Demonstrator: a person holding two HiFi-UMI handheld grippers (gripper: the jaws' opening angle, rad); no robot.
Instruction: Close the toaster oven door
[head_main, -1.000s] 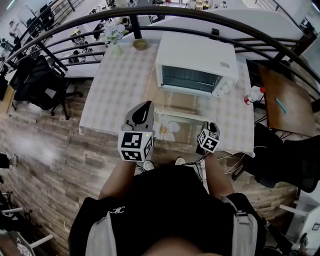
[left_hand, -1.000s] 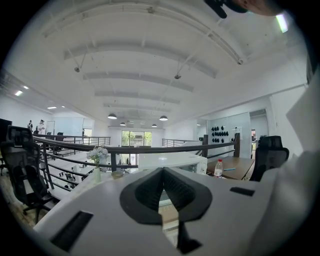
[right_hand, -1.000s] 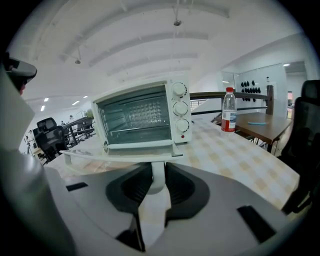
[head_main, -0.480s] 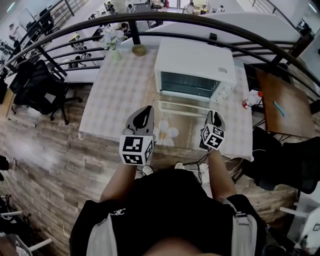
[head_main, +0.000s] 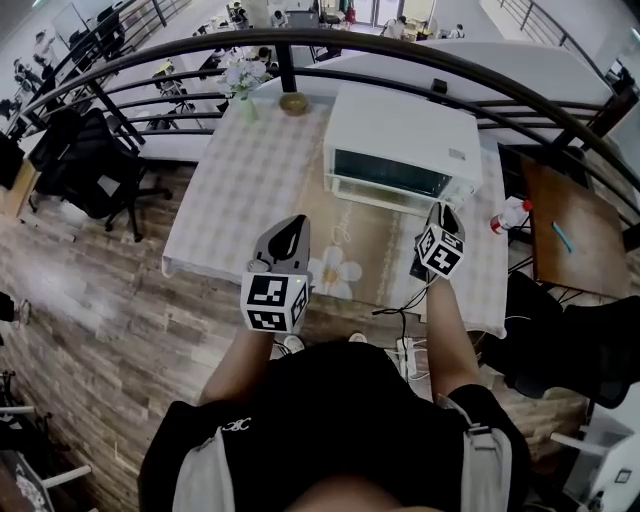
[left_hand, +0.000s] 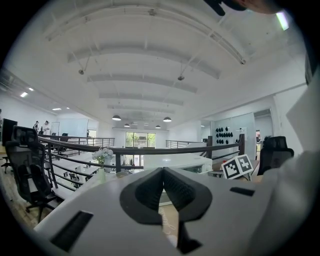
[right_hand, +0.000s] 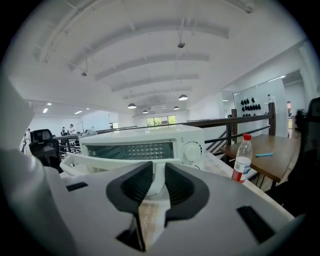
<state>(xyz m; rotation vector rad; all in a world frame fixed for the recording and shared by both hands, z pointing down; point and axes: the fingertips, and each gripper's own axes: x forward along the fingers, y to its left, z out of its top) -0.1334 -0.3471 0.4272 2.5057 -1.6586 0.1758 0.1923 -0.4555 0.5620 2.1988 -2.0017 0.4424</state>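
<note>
The right tongs (head_main: 441, 213) are clamping the white bar handle (right_hand: 103, 162) of the boxy white metal toaster oven (head_main: 400, 125), and its glass door (head_main: 388, 172) is now standing almost shut instead of lying flat. The left tongs (head_main: 289, 226) are hanging closed and empty, well in front of the oven.

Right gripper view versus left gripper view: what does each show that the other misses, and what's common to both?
Only the right gripper view: the right gripper with its jaws closed on the door handle, a red-capped bottle, and a brown side table.

Only the left gripper view: the left gripper with its jaws together and nothing between them, a vase of flowers, and the right gripper's marker cube.

Both: the white toaster oven and the dark railing behind it.
</note>
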